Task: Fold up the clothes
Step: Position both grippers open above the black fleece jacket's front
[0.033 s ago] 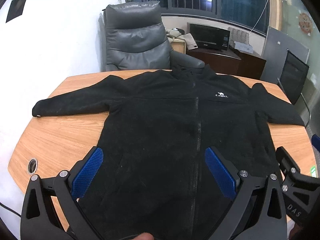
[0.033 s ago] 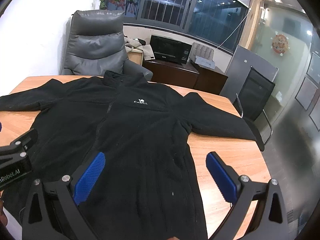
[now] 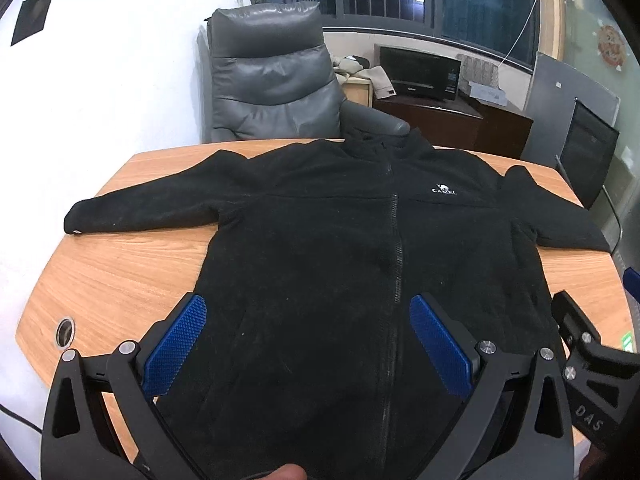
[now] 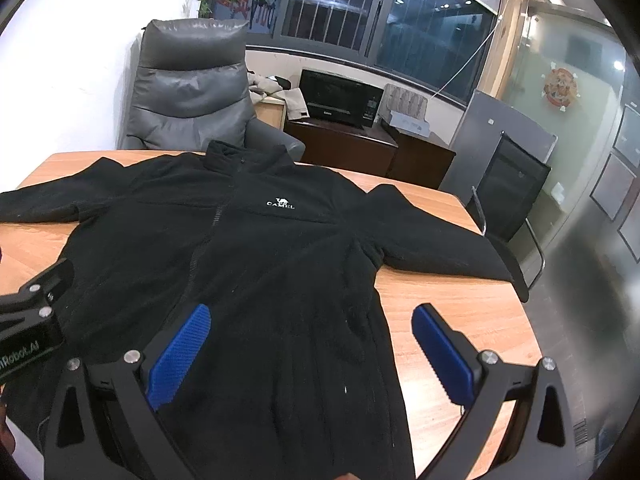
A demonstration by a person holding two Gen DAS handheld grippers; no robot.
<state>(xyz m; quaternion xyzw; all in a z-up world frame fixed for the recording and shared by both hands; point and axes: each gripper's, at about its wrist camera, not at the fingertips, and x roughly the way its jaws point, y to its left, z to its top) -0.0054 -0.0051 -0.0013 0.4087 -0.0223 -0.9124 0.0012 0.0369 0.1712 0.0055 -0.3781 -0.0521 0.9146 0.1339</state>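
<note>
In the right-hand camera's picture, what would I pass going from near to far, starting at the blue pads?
Right gripper → black fleece jacket on the wooden table → grey leather armchair → dark windows.

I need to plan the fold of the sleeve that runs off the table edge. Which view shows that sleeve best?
The right wrist view: the jacket's right-hand sleeve shows full length, its cuff past the table edge. The left wrist view shows the same sleeve compressed near the frame's side.
</note>
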